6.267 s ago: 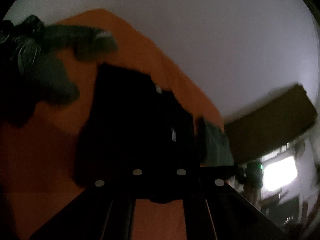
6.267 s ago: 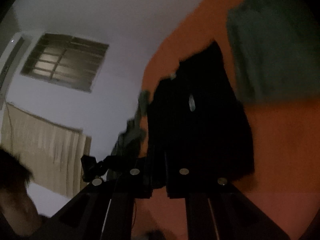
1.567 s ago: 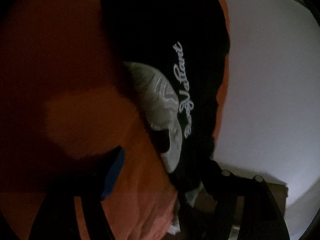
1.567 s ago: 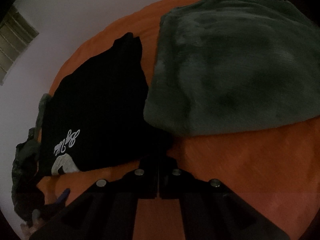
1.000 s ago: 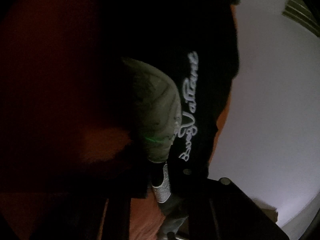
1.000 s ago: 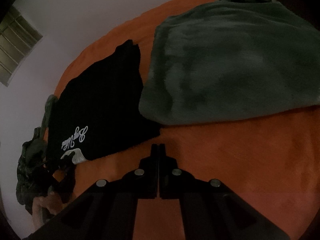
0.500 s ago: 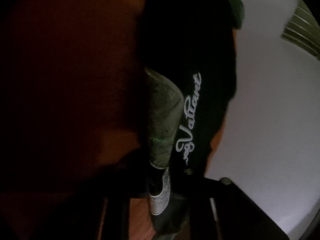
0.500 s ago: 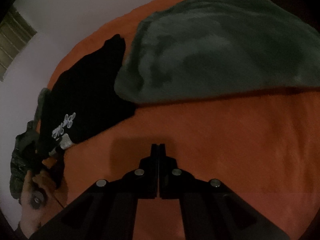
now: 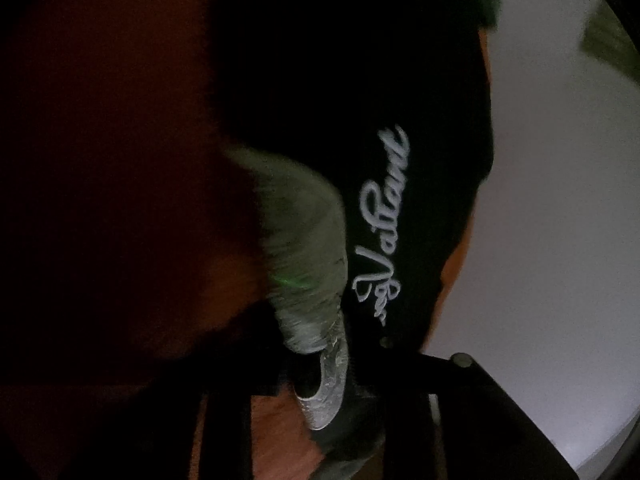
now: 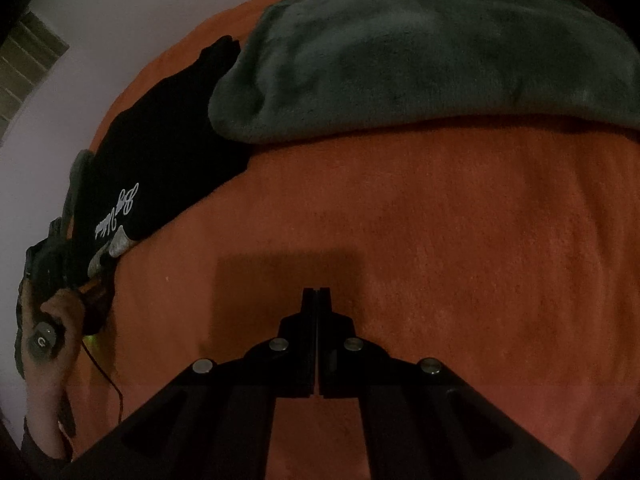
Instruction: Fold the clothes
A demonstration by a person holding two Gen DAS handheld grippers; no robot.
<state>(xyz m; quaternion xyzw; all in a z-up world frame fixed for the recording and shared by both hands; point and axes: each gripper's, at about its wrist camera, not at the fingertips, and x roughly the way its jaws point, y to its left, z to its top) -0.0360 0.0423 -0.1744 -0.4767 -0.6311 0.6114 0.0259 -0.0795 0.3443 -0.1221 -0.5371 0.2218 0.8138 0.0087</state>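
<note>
Between the left gripper (image 9: 340,392) jaws sits the pale grey printed edge of a black garment with white script lettering (image 9: 380,160); jaws are opening, narrow gap, dark and blurred, cannot tell if the pads press the cloth. Right gripper (image 10: 317,296) jaws are closed together, holding nothing, hovering over bare orange fuzzy bedspread (image 10: 460,220), own shadow just ahead. Black garment lies flat at the bedspread's left edge in the right wrist view, its far corner touching a folded dark green fleece blanket (image 10: 420,48) at the back. Person's hand (image 10: 48,344) grips the left gripper handle at the garment's near end. Pale wall (image 9: 552,200) beyond the bed.
</note>
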